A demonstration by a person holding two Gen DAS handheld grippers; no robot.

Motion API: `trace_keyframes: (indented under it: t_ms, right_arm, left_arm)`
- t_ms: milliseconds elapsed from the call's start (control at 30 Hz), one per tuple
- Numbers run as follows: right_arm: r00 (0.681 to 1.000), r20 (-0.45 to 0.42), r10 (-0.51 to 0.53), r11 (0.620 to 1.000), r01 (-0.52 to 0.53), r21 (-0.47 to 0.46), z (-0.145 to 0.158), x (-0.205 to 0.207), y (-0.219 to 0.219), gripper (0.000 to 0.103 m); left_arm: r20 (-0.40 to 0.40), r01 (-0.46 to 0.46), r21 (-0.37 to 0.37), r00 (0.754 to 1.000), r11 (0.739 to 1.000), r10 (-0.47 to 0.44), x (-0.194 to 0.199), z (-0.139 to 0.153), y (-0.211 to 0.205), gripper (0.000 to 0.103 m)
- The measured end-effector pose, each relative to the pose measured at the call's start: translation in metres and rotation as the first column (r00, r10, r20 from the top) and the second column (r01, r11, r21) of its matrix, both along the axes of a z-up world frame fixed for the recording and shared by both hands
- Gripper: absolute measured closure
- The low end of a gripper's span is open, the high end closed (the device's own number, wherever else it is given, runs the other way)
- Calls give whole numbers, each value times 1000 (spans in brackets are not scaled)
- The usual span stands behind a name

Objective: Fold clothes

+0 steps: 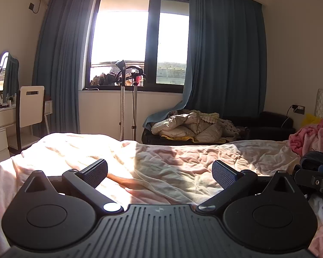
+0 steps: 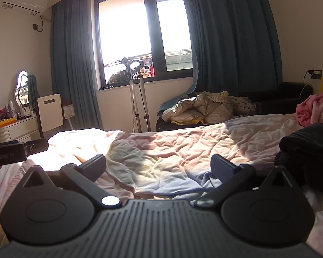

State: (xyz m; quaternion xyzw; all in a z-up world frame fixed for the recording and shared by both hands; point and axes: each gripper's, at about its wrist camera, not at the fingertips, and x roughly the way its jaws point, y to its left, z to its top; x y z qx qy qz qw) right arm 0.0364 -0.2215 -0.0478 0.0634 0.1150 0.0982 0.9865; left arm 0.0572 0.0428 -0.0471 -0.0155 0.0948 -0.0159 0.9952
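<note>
A dark garment [image 2: 310, 150] lies bunched on the bed at the right edge of the right wrist view. It also shows in the left wrist view [image 1: 316, 158] at the far right. My left gripper [image 1: 159, 172] is open and empty, held low over the rumpled pale pink sheet [image 1: 161, 161]. My right gripper [image 2: 158, 167] is open and empty over the same sheet [image 2: 172, 146], with the dark garment just right of its right finger. The other gripper's body [image 2: 8, 153] shows at the left of the right wrist view.
A pink blanket [image 1: 312, 135] lies at the bed's far right. Beyond the bed stand a black sofa [image 1: 269, 126] with a beige quilt [image 1: 189, 126], a garment steamer [image 1: 122, 99], a window with blue curtains, and a white chair [image 1: 31, 105] by a dresser.
</note>
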Motion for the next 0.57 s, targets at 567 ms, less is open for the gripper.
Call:
trace_keyframes:
  t_ms: [567]
  right_arm:
    - [1000,-10,-1,1000,1,-19,-2,2,3,0]
  left_arm:
    - [-1,3,-4,1000,1000,-3,-1,-1,-1,0]
